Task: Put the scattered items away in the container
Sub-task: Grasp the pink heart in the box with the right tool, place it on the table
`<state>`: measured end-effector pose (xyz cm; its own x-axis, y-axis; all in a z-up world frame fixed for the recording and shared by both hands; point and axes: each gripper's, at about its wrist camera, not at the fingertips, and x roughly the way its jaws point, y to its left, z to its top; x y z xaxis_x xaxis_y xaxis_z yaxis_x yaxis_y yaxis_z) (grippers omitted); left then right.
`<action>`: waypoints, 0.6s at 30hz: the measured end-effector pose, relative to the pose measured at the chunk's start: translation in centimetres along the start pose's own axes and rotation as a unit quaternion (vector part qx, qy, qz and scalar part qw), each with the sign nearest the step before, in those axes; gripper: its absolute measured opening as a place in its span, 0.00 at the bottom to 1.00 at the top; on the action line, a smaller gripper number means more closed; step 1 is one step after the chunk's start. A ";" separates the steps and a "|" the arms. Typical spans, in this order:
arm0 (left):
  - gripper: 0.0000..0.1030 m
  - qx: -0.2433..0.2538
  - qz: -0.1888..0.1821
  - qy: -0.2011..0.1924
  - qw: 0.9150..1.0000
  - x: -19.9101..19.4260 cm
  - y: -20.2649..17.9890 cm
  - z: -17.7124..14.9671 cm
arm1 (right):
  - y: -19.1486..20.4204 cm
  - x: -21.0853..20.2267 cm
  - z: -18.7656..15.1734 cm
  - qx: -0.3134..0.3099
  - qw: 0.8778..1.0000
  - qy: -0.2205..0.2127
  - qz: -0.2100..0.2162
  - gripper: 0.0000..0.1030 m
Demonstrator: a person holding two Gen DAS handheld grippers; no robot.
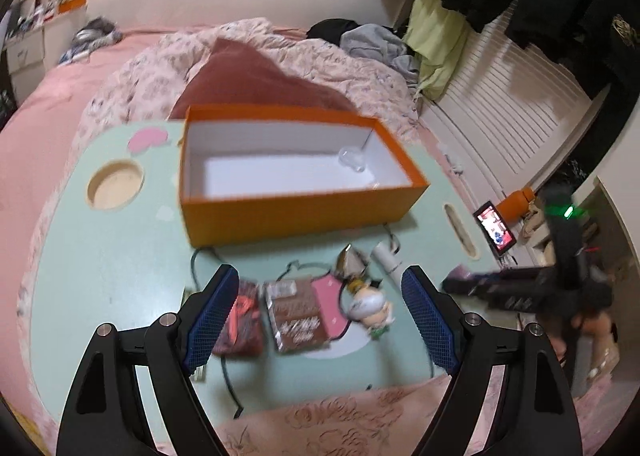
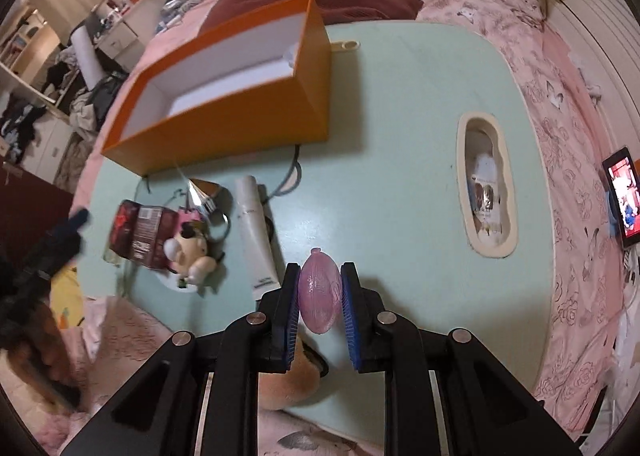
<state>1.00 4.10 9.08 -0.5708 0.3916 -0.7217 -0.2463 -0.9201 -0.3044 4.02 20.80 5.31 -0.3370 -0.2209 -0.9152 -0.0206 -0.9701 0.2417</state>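
An open orange box (image 1: 296,211) with a white inside stands on the mint-green lap table (image 1: 116,264); a clear plastic piece (image 1: 353,159) lies in its right end. My left gripper (image 1: 320,308) is open above a dark red packet (image 1: 240,320), a brown snack packet (image 1: 296,312), a small plush figure (image 1: 370,306), a silver wrapper (image 1: 350,260) and a white tube (image 1: 386,258). My right gripper (image 2: 320,296) is shut on a pink glittery egg-shaped item (image 2: 320,292), held above the table near its front edge. The box (image 2: 224,119), tube (image 2: 256,232) and plush figure (image 2: 192,252) also show in the right wrist view.
The table sits on a bed with a pink floral quilt (image 1: 280,43). It has a round cup hole (image 1: 115,184) at left and an oval slot (image 2: 486,183) at right. A lit tablet (image 2: 624,195) leans at the right. A dark cable (image 2: 290,175) runs under the box.
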 end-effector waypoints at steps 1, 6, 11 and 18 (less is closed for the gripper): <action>0.81 0.007 -0.005 0.004 1.000 0.1 -0.5 0.9 | 0.2 0.3 -0.1 -0.002 1.000 0.002 0.002 0.18; 0.81 0.031 -0.019 0.032 0.999 1.9 -2.9 5.1 | 1.1 0.3 -0.9 -0.020 1.000 -0.014 0.006 0.23; 0.81 0.008 -0.027 0.070 0.997 5.4 -4.0 9.3 | 0.7 -1.6 -1.5 -0.017 0.998 -0.063 0.024 0.46; 0.76 -0.007 0.055 0.122 0.991 13.5 -4.5 12.5 | -3.0 -5.1 -1.7 0.044 0.989 -0.131 0.052 0.48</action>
<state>-15.35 13.53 8.47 -0.3877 0.2786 -0.8787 -0.1821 -0.9576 -0.2232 7.41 24.69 8.70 -0.5744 -0.2746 -0.7712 -0.0514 -0.9281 0.3688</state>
